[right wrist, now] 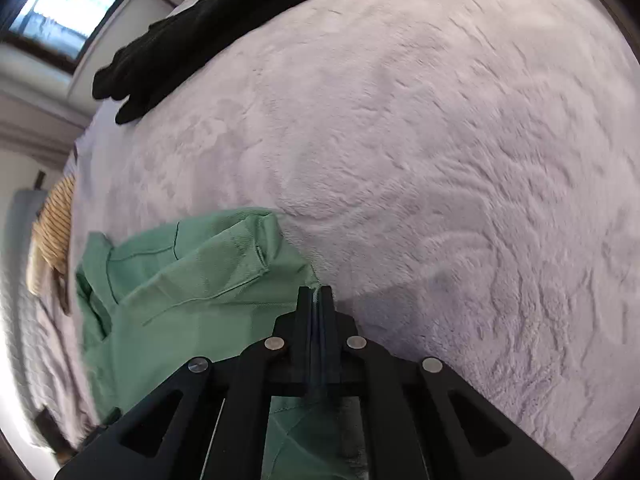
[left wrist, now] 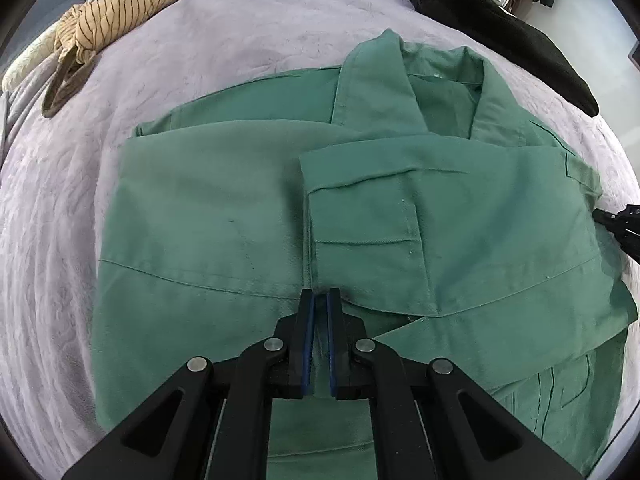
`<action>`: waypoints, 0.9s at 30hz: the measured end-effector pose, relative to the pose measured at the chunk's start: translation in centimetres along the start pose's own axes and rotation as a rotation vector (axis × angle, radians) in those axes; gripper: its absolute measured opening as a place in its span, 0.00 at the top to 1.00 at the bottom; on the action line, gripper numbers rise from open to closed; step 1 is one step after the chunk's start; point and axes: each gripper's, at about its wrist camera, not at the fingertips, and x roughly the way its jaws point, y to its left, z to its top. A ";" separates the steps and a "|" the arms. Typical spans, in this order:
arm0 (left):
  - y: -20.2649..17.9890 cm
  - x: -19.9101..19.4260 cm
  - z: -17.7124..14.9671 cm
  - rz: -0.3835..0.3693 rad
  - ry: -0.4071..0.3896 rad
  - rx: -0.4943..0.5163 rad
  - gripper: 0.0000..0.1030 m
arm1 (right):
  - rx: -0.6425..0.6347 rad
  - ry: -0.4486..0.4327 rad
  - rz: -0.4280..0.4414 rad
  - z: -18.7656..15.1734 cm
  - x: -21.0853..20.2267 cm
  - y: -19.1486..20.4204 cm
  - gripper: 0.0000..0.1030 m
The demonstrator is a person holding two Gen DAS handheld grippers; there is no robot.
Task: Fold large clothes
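A large green jacket [left wrist: 248, 216] lies on the lilac fleece bed cover [left wrist: 60, 240], its sleeves folded across the body and its collar at the far side. My left gripper [left wrist: 321, 294] hovers over the jacket's middle seam with its jaws a narrow gap apart and nothing between them. My right gripper [right wrist: 316, 292] is shut on the green jacket's edge [right wrist: 192, 292] at the garment's right side. Its tip also shows at the right edge of the left wrist view [left wrist: 618, 220].
A striped beige garment [left wrist: 116, 16] lies at the far left of the bed. A black garment [left wrist: 500, 28] lies at the far right, also in the right wrist view [right wrist: 180, 36]. Bare bed cover [right wrist: 460, 160] spreads beyond the jacket.
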 end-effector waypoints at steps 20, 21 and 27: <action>-1.4 -3.1 -2.2 -0.058 -0.029 0.048 0.94 | 0.241 0.044 0.249 -12.6 -6.6 -3.6 0.94; -1.6 -2.6 -2.5 -0.043 -0.013 0.051 0.94 | 0.255 0.045 0.228 -12.2 -6.1 -4.0 0.97; -2.0 -2.0 -4.5 0.015 0.008 0.115 0.94 | 0.162 0.080 0.121 -13.3 -4.8 -4.9 0.99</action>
